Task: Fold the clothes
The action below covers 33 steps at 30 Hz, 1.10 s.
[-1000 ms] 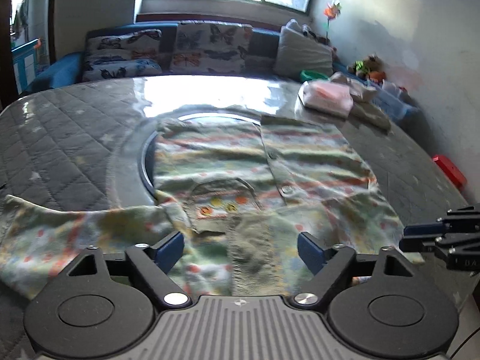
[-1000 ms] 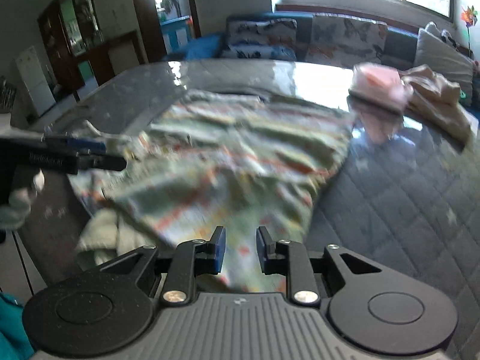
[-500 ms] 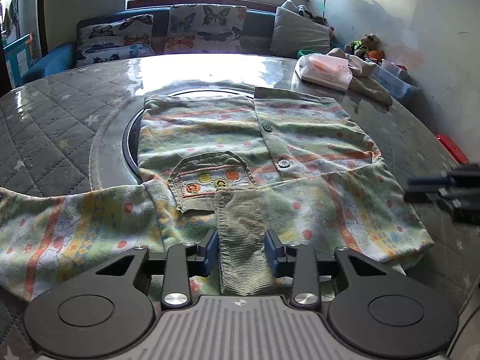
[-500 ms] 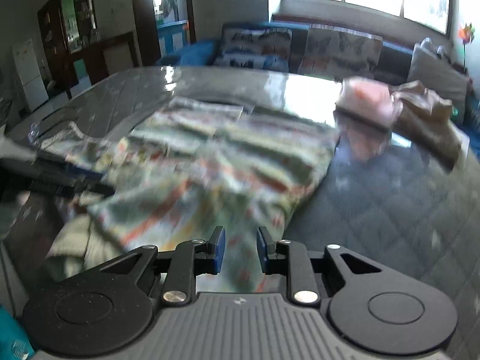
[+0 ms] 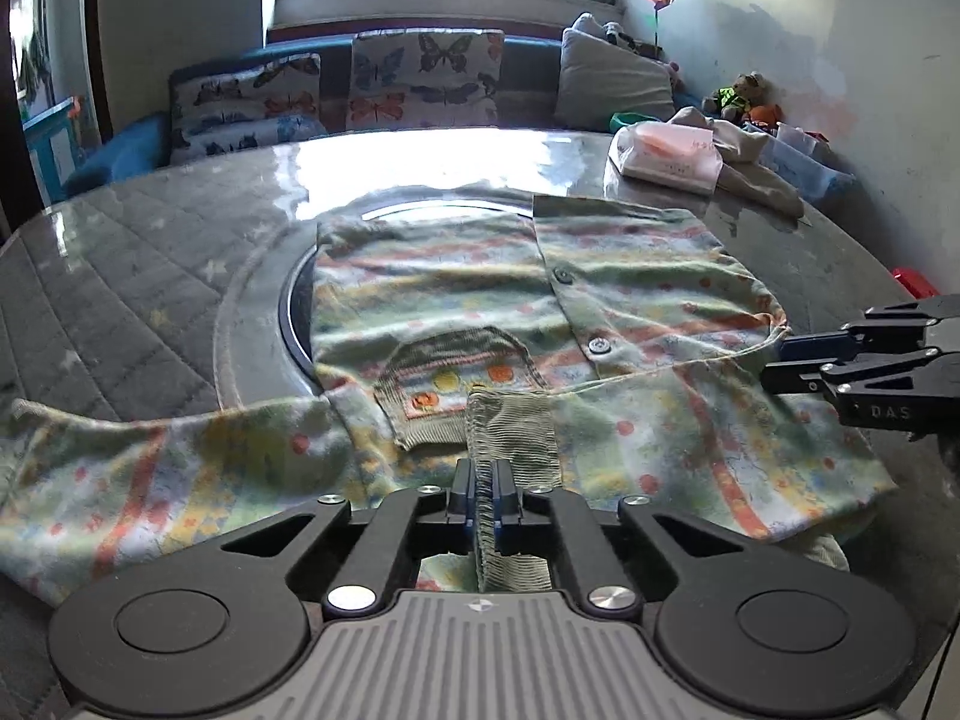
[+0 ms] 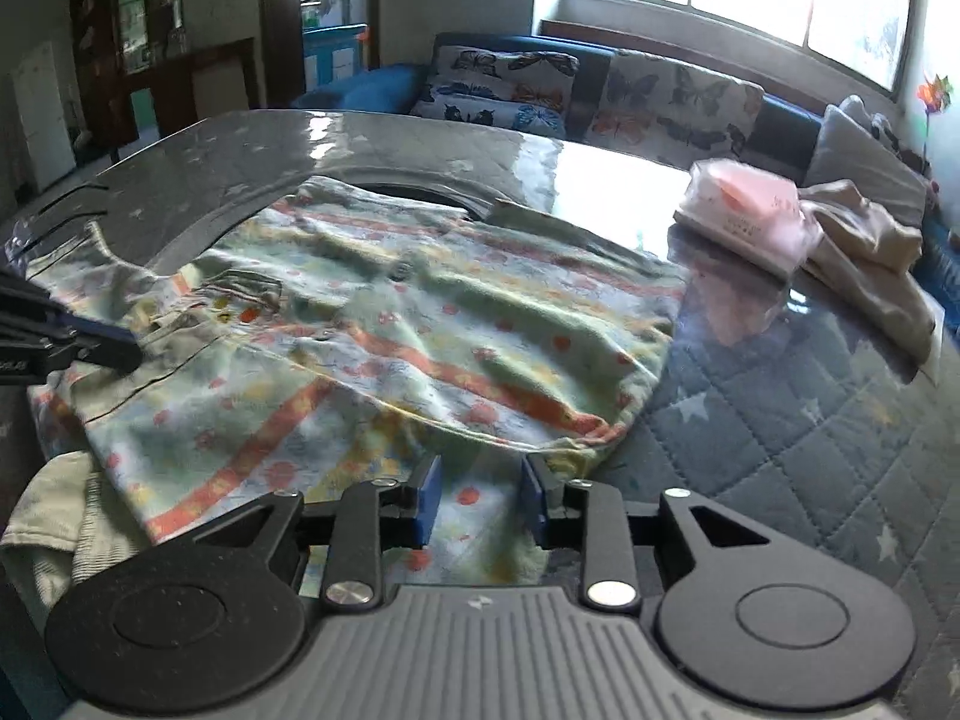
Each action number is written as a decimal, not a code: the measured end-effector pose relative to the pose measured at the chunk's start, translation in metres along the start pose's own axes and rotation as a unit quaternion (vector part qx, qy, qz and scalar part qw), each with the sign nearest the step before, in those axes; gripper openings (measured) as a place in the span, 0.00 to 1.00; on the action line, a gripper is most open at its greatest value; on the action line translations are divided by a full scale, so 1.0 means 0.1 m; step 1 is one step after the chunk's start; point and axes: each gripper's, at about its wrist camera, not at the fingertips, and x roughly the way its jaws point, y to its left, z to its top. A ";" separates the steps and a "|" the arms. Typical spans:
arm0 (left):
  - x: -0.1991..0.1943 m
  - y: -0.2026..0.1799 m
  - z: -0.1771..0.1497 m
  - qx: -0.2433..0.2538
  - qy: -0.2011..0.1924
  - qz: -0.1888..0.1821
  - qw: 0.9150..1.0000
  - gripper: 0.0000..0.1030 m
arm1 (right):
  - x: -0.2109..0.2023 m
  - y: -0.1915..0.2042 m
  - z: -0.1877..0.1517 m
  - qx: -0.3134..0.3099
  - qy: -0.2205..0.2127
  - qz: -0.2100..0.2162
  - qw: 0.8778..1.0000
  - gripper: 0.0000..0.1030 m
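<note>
A child's green shirt [image 5: 630, 276] with orange stripes, buttons and a corduroy pocket [image 5: 456, 378] lies spread front-up on the round table. One sleeve stretches to the left in the left wrist view. My left gripper [image 5: 480, 498] is shut on the ribbed corduroy strip [image 5: 510, 438] at the shirt's near edge. In the right wrist view the shirt [image 6: 420, 312] fills the middle. My right gripper [image 6: 480, 501] hangs over its near sleeve, fingers a narrow gap apart with cloth lying loose between them. The right gripper [image 5: 774, 366] also shows at the shirt's right side, the left gripper [image 6: 120, 348] at far left.
The table [image 5: 120, 276] has a glossy quilted grey cover. A pink packet [image 5: 666, 156] and a crumpled beige cloth [image 5: 756, 174] sit at its far right. A sofa with butterfly cushions [image 5: 420, 78] stands behind, and a red object [image 5: 912, 282] lies on the floor.
My left gripper went from wide open to shut on the corduroy strip. My right gripper moved in over the shirt's right sleeve and its fingers parted slightly.
</note>
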 end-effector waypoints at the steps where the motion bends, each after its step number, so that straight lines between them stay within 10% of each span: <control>1: -0.01 0.01 0.00 -0.002 0.000 0.000 1.000 0.06 | -0.03 0.06 0.02 -0.005 -0.006 0.009 1.000 0.32; 9: -0.07 0.08 -0.04 -0.015 -0.002 0.002 1.000 0.12 | -0.02 0.63 0.16 -0.051 -0.034 0.095 0.994 0.32; 20: -0.38 0.59 -0.17 -0.078 -0.034 0.051 0.995 0.44 | 0.06 1.02 0.12 -0.099 -0.030 0.096 0.990 0.32; 33: -0.52 1.71 -0.45 -0.243 -0.040 0.186 0.951 0.43 | 0.00 1.17 0.18 -0.119 -0.037 0.117 0.985 0.33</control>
